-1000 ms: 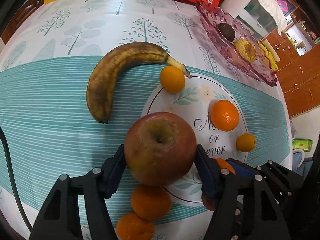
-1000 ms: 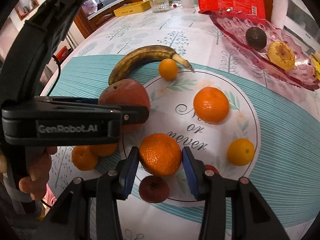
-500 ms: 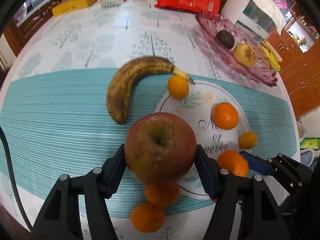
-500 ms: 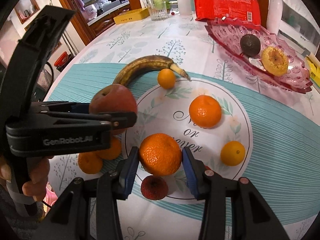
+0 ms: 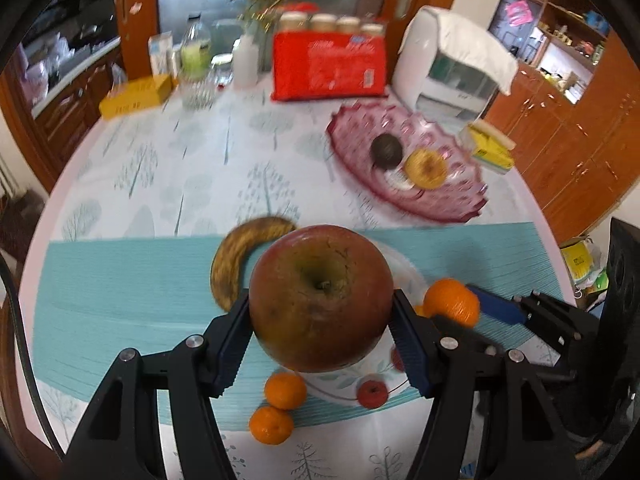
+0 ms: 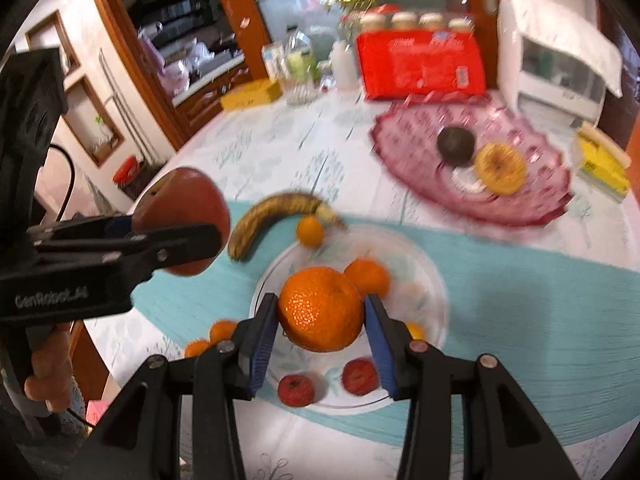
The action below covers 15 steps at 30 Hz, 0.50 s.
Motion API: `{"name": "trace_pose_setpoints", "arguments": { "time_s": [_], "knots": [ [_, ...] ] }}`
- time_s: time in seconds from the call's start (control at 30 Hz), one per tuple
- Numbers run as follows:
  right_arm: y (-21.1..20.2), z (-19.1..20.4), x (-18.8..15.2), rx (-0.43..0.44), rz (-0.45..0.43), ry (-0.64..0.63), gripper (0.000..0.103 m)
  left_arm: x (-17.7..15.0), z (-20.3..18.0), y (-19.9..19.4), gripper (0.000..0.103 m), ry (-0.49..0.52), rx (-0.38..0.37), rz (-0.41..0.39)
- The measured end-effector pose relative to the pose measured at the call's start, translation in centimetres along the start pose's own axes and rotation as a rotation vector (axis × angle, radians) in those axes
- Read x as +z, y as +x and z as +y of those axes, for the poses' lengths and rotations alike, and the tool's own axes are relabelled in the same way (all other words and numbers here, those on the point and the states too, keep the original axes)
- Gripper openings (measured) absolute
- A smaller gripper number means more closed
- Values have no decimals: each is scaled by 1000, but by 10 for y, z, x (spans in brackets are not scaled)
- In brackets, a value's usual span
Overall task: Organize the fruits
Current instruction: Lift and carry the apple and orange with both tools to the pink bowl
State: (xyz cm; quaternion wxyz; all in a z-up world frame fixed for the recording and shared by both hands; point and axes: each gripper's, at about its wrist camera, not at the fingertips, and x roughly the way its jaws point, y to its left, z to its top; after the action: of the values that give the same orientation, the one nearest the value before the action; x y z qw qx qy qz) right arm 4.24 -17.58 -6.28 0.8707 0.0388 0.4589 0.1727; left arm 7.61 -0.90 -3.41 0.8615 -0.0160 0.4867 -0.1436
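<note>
You had both tools loaded and off the table: your left gripper [image 5: 322,312] was clamped on the apple [image 5: 322,298], and your right gripper [image 6: 320,330] was clamped on a large orange [image 6: 320,308]. Both fruits hung in the air above the round placemat [image 6: 434,280], the apple at about nine o'clock from the orange in the right wrist view.

By my reading you were early in the job. The pink glass dish [image 6: 536,208], at roughly one o'clock from the placemat, held only a dark round fruit [image 6: 456,146] and a yellowish fruit [image 6: 498,168] touching it, so it looked like the likely destination, though that was only a guess. Left on the table were the banana [image 6: 272,216] at eleven o'clock from the placemat, a small orange [image 6: 310,232] just beside its stem end, another orange [image 6: 368,278] behind the one you held, two small red fruits [image 6: 296,390] at six o'clock on the placemat, and two small oranges [image 5: 280,404] off its edge at about eight o'clock. A further orange may have sat behind your right finger; it was mostly hidden.

The apple was big, dull red with a greenish-brown, rough patch around the stem hollow, which faced the camera. The orange was bright, pebbled and filled the jaws. The background was motion-blurred, so finer detail could not be told.
</note>
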Motion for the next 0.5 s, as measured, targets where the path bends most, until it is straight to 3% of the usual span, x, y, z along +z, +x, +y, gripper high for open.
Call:
{"name": "trace_pose_setpoints", "arguments": {
  "time_s": [0.2,0.5],
  "knots": [
    [-43,-23,37,-63,-116,4,44,42,-24,-28,65,65,-1,-82],
    [-100,-71,97,-274,-282,-14,44,110,-58,-45,65,145,-4,-172]
  ]
}}
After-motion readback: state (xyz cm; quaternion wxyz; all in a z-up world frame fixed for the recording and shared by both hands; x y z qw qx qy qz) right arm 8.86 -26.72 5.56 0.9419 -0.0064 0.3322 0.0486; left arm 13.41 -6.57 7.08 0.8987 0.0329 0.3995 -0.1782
